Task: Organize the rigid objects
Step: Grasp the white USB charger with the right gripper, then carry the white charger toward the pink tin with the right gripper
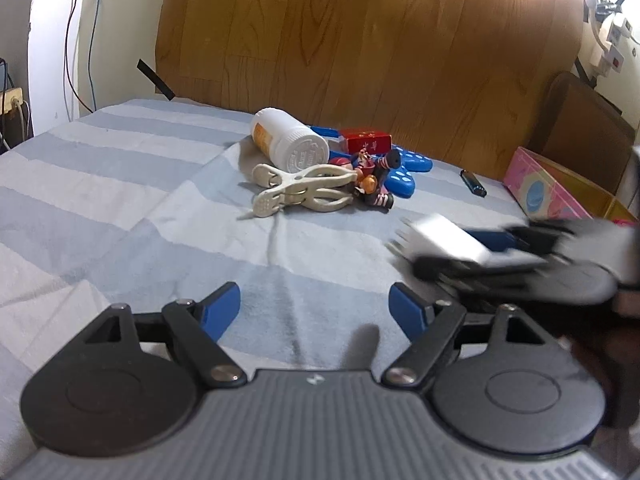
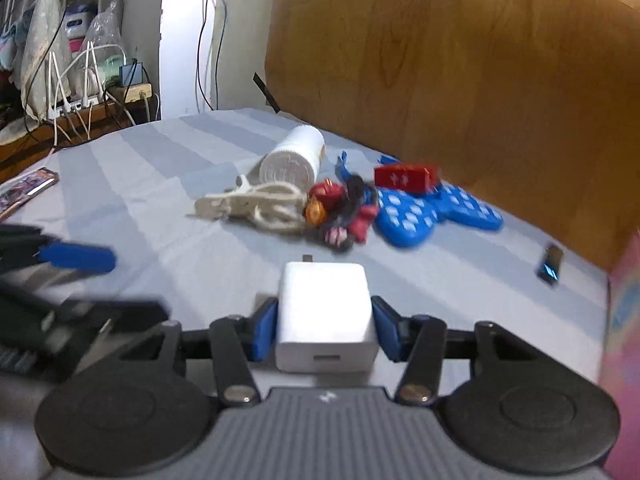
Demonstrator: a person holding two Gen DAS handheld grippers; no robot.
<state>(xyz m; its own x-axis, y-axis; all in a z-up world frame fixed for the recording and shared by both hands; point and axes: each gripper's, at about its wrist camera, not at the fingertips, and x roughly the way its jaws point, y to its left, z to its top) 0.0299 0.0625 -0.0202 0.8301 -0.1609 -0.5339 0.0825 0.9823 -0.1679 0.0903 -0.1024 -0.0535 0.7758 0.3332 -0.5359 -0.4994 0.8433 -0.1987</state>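
Charger (image 2: 326, 312) between right tongs (image 2: 325, 328), seemingly gripped; left-wrist view blurs it.

We're seeing a glossy white plastic charger (image 2: 326, 312), matt striped cloth sheet (image 1: 120, 184), smooth wood-grain headboard (image 1: 360, 40), and plastic bottle (image 1: 288, 140) w/ ribbed cap.

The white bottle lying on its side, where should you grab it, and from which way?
Grab the white bottle across its round middle, coming down from above. It lies tipped over with its ribbed cap toward the cameras, so its long curved sides are bare on top. The cream clip sits against its cap end, so stay clear of that end. The empty left tool looks the likelier one.
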